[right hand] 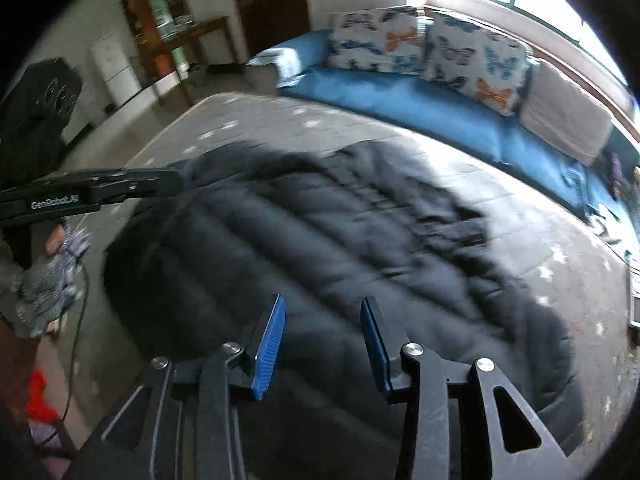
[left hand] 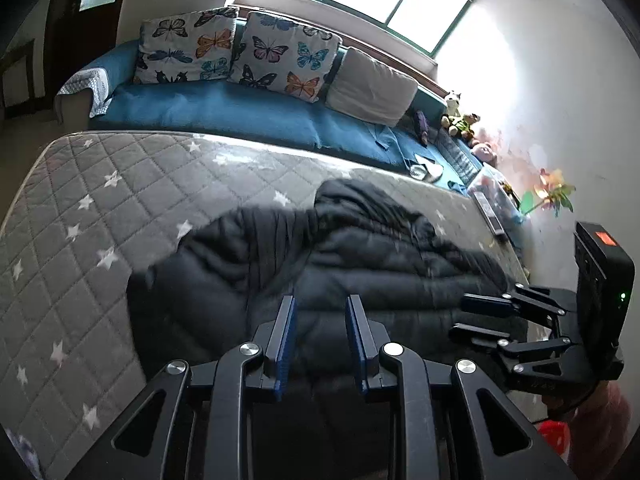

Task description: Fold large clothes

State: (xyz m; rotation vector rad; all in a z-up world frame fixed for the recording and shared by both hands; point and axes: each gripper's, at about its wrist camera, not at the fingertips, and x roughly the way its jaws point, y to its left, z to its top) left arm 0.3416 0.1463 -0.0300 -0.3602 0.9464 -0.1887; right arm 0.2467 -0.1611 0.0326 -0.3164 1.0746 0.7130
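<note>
Left wrist: left hand-held gripper (left hand: 320, 306) spread, empty, over dark puffer jacket (left hand: 340, 264) mid-mattress (left hand: 80, 208); right wrist: right hand-held gripper (right hand: 323, 308) spread, empty above jacket's 6 o'clock hem — between folds, next needs re-grasping an edge.

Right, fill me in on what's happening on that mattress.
A person is folding a dark puffer jacket that lies spread on the grey star-print mattress beside a blue sofa. They work with a hand-held gripper in each hand. The left hand-held gripper and the right hand-held gripper both hang over the jacket with jaws apart and nothing between them. The jacket looks bunched, not neatly folded.
</note>
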